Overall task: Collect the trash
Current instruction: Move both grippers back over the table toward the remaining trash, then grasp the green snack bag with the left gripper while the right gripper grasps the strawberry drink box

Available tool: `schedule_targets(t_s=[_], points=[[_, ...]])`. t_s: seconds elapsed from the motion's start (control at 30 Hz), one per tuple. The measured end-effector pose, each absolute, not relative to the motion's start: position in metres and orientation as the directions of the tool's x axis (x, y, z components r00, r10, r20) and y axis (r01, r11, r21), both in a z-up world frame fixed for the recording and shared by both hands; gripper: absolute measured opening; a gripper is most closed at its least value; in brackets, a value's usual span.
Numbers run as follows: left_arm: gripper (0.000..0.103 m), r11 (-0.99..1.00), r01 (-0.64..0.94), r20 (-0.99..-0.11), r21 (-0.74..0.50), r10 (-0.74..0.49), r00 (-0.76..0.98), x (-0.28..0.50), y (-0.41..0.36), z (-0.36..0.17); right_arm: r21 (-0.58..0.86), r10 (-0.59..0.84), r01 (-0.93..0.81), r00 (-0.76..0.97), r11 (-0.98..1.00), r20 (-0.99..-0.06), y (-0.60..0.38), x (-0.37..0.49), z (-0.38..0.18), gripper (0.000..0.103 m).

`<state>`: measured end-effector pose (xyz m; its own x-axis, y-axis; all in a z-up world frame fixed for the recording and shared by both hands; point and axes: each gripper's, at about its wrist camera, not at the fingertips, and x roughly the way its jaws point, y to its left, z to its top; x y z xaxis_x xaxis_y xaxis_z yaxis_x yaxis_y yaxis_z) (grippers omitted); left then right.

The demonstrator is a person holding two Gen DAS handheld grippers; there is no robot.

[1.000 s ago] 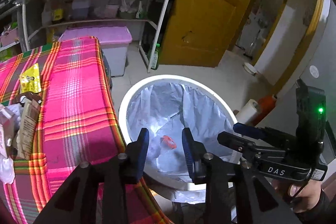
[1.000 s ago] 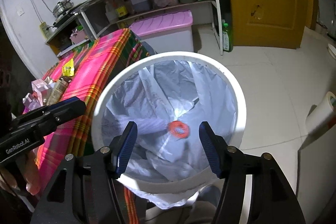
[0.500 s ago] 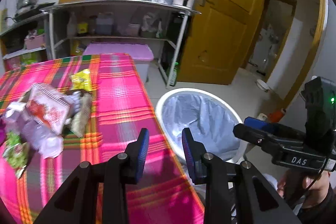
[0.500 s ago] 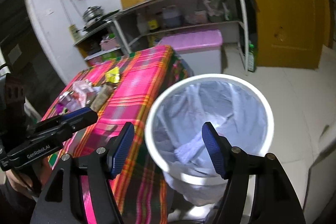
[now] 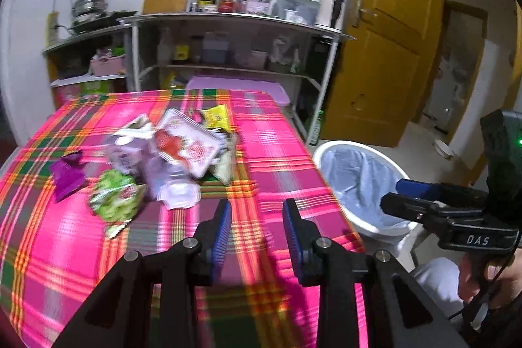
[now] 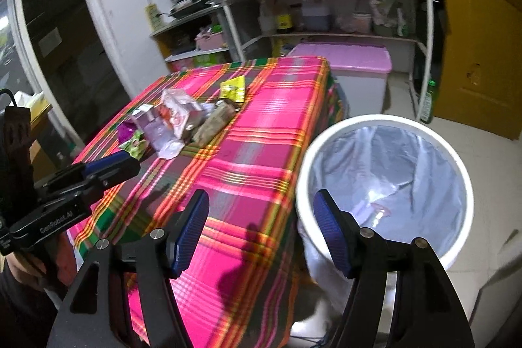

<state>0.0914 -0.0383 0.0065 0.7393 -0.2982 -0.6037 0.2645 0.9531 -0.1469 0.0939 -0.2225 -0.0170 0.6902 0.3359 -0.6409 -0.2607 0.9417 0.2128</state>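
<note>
A heap of wrappers and packets point(image 5: 169, 158) lies on the pink plaid tablecloth point(image 5: 270, 158); it also shows in the right wrist view point(image 6: 176, 123). A white bin with a grey liner point(image 5: 355, 181) stands on the floor right of the table, also in the right wrist view point(image 6: 385, 181). My left gripper point(image 5: 257, 214) is open and empty above the table's near part, short of the heap. My right gripper point(image 6: 261, 220) is open and empty over the table's edge beside the bin, and shows in the left wrist view point(image 5: 404, 194).
A yellow packet point(image 5: 215, 116) lies behind the heap, a purple wrapper point(image 5: 67, 175) and a green packet point(image 5: 114, 198) at its left. Metal shelves point(image 5: 228, 54) with bottles stand behind the table, with a pink-lidded box point(image 6: 355, 67) below. A yellow door point(image 5: 385, 54) is at the right.
Both grippers have swung left from above the bin to over the table. The heap of trash has come into the middle of the left wrist view. Both stay open and empty.
</note>
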Motion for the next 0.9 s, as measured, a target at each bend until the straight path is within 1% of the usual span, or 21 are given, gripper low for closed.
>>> schedule_targets(t_s=[0.37, 0.5, 0.67, 0.73, 0.77, 0.83, 0.9], points=[[0.033, 0.988, 0.093, -0.611, -0.124, -0.149, 0.777, 0.097, 0.033, 0.004, 0.176, 0.398, -0.376, 0.667, 0.910, -0.630, -0.181, 0.125, -0.009, 0.067], [0.046, 0.991, 0.047, -0.618, -0.129, -0.117, 0.778, 0.107, 0.052, 0.000, 0.161, 0.418, -0.415, 0.658, 0.895, -0.626, -0.166, 0.141, -0.007, 0.067], [0.048, 0.993, 0.015, -0.646, -0.119, -0.089, 0.758, 0.127, 0.067, -0.010, 0.150, 0.439, -0.454, 0.640, 0.878, -0.631, -0.150, 0.166, -0.008, 0.067], [0.049, 0.992, 0.020, -0.657, -0.122, -0.096, 0.748, 0.136, 0.070, -0.014, 0.146, 0.444, -0.465, 0.635, 0.873, -0.632, -0.144, 0.176, -0.008, 0.067], [0.050, 0.992, 0.022, -0.662, -0.127, -0.101, 0.743, 0.140, 0.071, -0.017, 0.145, 0.447, -0.470, 0.633, 0.870, -0.632, -0.142, 0.180, -0.008, 0.067], [0.057, 0.991, 0.025, -0.671, -0.131, -0.107, 0.734, 0.147, 0.072, -0.021, 0.142, 0.456, -0.486, 0.623, 0.862, -0.635, -0.135, 0.191, -0.009, 0.067], [0.058, 0.990, 0.028, -0.675, -0.136, -0.114, 0.729, 0.154, 0.072, -0.025, 0.137, 0.461, -0.500, 0.615, 0.855, -0.640, -0.127, 0.199, -0.010, 0.067]])
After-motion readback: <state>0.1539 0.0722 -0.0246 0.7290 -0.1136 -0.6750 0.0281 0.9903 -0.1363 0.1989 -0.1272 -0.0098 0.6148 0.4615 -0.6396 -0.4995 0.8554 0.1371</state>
